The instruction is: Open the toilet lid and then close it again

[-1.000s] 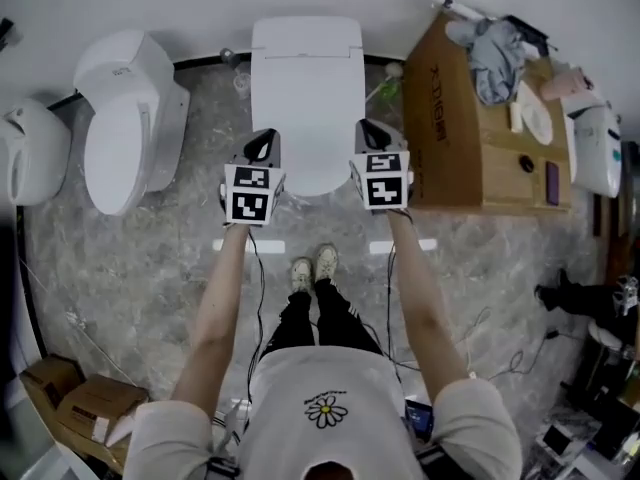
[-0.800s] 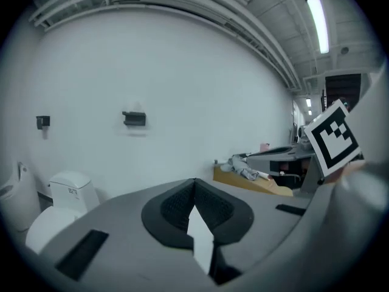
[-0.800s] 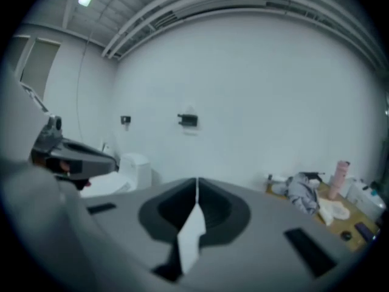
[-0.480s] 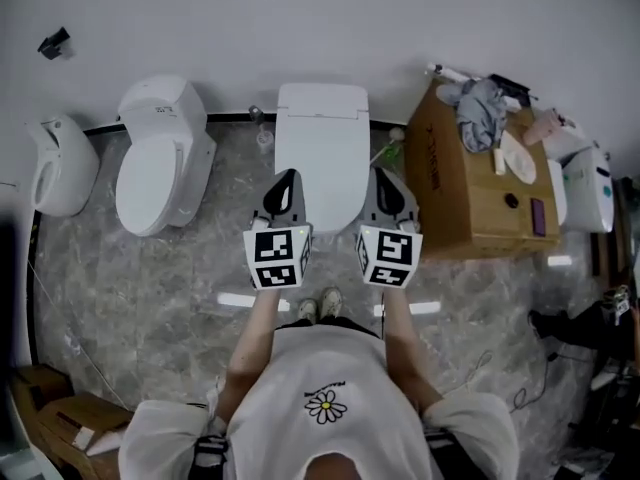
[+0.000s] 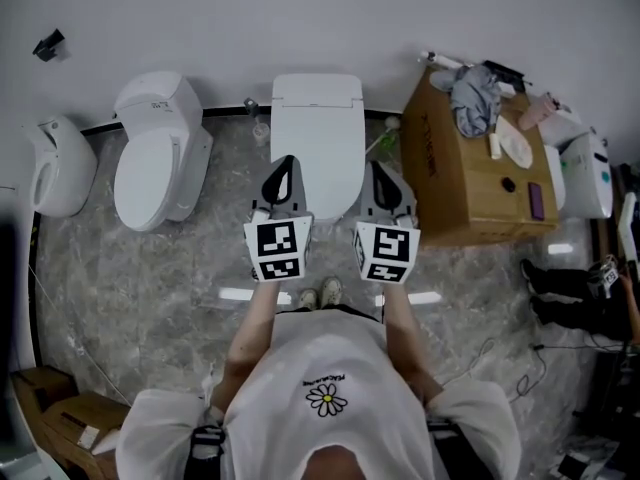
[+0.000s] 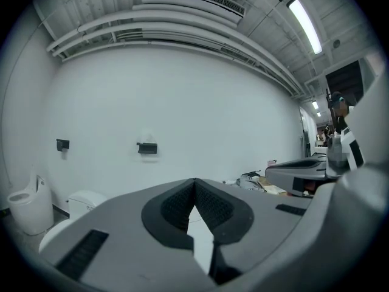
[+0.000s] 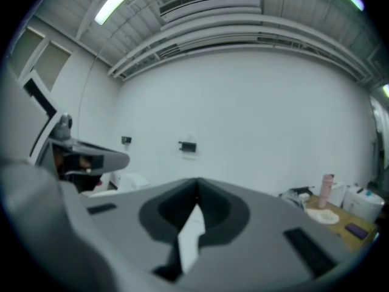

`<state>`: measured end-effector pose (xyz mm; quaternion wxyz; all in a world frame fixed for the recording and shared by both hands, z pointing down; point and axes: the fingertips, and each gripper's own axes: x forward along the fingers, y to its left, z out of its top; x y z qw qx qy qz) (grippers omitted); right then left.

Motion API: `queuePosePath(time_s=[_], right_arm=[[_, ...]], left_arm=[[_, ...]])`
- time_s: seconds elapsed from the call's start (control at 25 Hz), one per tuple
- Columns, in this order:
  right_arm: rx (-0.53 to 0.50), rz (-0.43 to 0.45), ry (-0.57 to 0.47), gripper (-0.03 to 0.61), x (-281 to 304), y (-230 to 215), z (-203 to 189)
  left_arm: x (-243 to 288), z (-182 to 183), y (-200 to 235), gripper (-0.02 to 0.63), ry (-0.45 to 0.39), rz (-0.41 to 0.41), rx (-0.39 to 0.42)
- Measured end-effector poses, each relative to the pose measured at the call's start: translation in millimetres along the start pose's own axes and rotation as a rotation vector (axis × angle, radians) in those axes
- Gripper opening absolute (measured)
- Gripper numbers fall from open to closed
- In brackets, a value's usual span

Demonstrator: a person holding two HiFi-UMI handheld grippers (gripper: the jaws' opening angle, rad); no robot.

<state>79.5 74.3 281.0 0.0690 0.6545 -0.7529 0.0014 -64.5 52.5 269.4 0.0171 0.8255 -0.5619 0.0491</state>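
Observation:
The white toilet (image 5: pixel 318 133) stands against the wall with its lid down flat. In the head view both grippers hover above its front end, held level and pointing at the wall. My left gripper (image 5: pixel 287 161) is over the lid's left front edge and my right gripper (image 5: pixel 377 167) over its right front edge. Neither touches the toilet. In the left gripper view the left gripper (image 6: pixel 194 182) has its jaws together with nothing between them. The right gripper (image 7: pixel 197 197) is likewise shut and empty in its own view. A sliver of the white lid (image 6: pixel 199 236) shows below the jaws.
A second toilet (image 5: pixel 160 148) and a urinal-like fixture (image 5: pixel 55 168) stand to the left. A large cardboard box (image 5: pixel 470 178) with clothes and small items on it stands right of the toilet. Cardboard boxes (image 5: pixel 60 408) lie at bottom left, cables run over the floor, and another person's legs (image 5: pixel 560 293) show at right.
Both grippers have risen from near the lid's front end and tipped up to level. The head camera has pulled back. Over the last half second little has moved.

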Motion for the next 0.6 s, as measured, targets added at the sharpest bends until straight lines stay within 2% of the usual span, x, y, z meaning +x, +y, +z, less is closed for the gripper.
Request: queuePosePath(time_s=[0.32,0.6], right_arm=[[0.004,0.013,-0.020,0.029,-1.1,1.5,7.7],[0.004,0.028,-0.009,0.029,1.2,3.2,-0.7]], left_arm=[[-0.9,4.2,0.7,0.025,-0.009,0.014,-0.001],[-1.5,4.8,0.5,0.025,-0.025,0.025,0.007]])
